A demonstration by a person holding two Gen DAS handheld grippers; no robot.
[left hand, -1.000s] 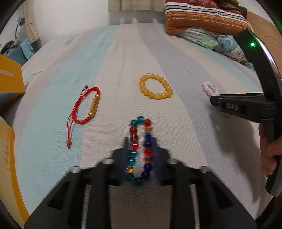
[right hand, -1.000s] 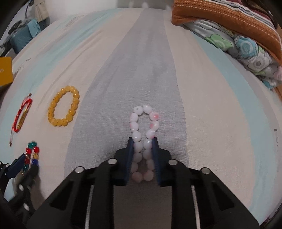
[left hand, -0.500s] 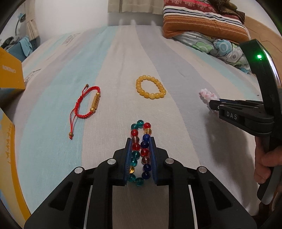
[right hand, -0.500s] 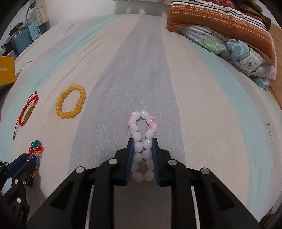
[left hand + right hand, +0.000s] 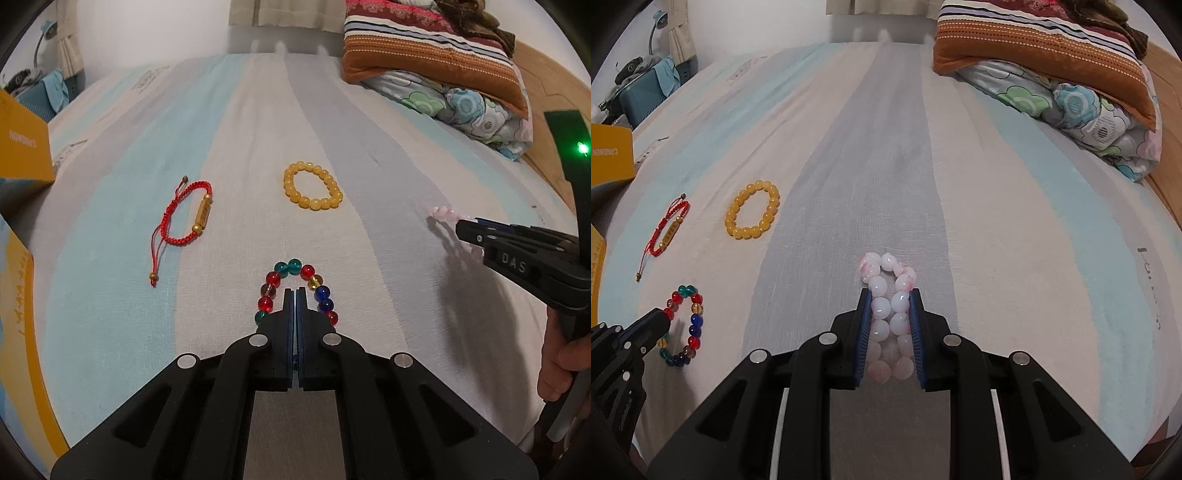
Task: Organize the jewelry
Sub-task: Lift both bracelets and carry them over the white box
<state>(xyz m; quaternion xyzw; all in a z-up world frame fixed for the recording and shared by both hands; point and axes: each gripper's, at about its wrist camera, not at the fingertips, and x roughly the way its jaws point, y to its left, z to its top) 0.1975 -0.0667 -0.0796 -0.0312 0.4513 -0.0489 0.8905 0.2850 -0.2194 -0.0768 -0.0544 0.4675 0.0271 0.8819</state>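
Holding, right gripper [image 5: 889, 299]: the pink bracelet [image 5: 886, 262] is squeezed flat between the blue pads [image 5: 863, 332], its two strands pressed side by side; the jaws are kept narrow, parted only by the beads.
Left gripper [image 5: 295, 295]: the fingers are seen pressed pad to pad. The multicoloured bracelet [image 5: 293, 266] is spread on both sides of them and curves round past their tips. Whether its string is pinched cannot be told.
Pink bracelet, place: on the grey stripe of the bedsheet [image 5: 258, 129], its far end sticking out past the fingertips.
Multicoloured bracelet, place: on the sheet to the left of the pink one, well apart from it.
Yellow bracelet [image 5: 312, 190]: laid as an open ring on the sheet beyond the left gripper, touched by nothing.
Red cord bracelet [image 5: 184, 214]: laid left of the yellow one, with a gold tube bead and a loose tail.
Surroundings: a striped pillow [image 5: 424, 55] is stacked on a floral quilt [image 5: 461, 107] at the far right; a yellow box [image 5: 22, 144] is seen at the left edge.
Obstructions: the sheet between the two grippers is bare; the nearest beads are hidden under the left fingers.
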